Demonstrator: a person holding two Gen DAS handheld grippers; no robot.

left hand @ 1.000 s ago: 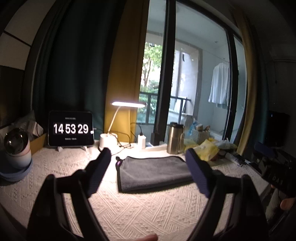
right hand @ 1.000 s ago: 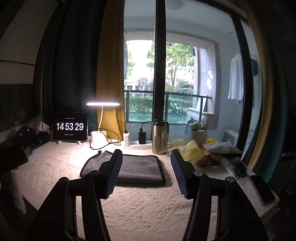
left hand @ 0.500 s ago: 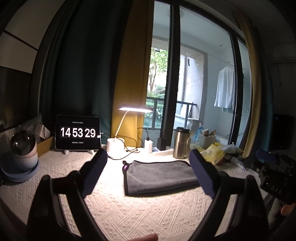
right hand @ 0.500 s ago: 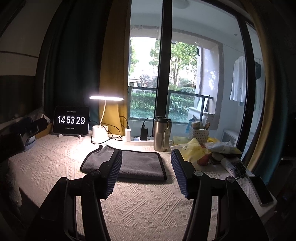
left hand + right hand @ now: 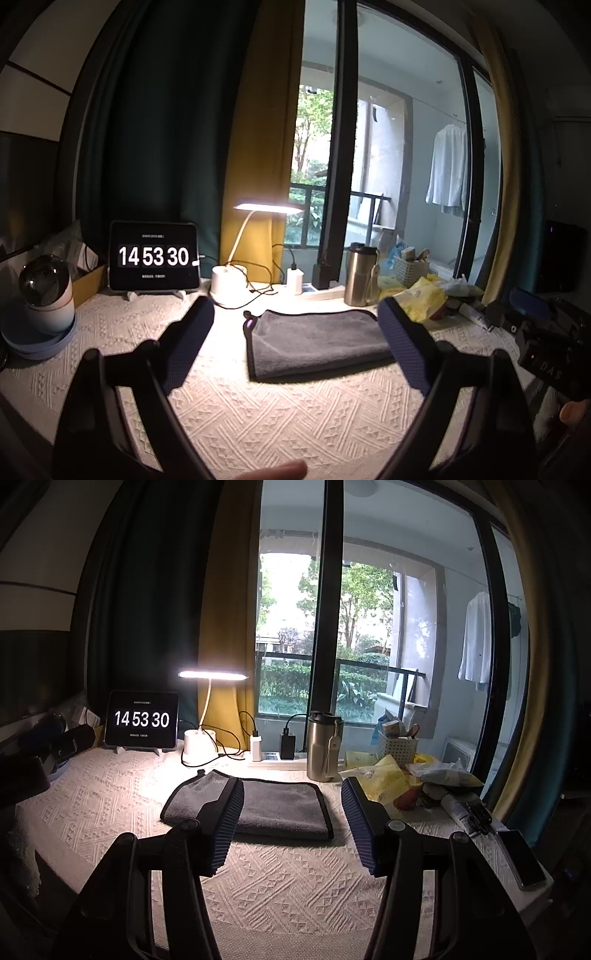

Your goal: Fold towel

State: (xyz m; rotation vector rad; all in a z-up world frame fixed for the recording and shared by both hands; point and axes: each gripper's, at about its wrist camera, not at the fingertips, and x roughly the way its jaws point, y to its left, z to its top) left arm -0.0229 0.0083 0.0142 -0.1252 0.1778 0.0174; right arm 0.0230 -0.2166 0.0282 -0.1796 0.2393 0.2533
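A dark grey towel (image 5: 314, 341) lies folded flat on the white textured tablecloth, with a small loop at its far left corner. It also shows in the right wrist view (image 5: 280, 806). My left gripper (image 5: 295, 332) is open and empty, held above the table in front of the towel. My right gripper (image 5: 291, 812) is open and empty, also in front of the towel and apart from it. The right gripper's body shows at the right edge of the left wrist view (image 5: 546, 347).
Behind the towel stand a lit desk lamp (image 5: 201, 738), a tablet clock (image 5: 141, 720), a steel tumbler (image 5: 324, 746) and a power strip (image 5: 277, 762). Snack bags (image 5: 384, 782) and a basket (image 5: 397, 747) crowd the right. A phone (image 5: 521, 856) lies at the right edge. A round device (image 5: 48, 295) sits far left.
Both grippers have drawn back and risen slightly from the towel; the towel sits lower and further in both views. The jaws stay open. The clock went from 14:53:29 to 14:53:30.
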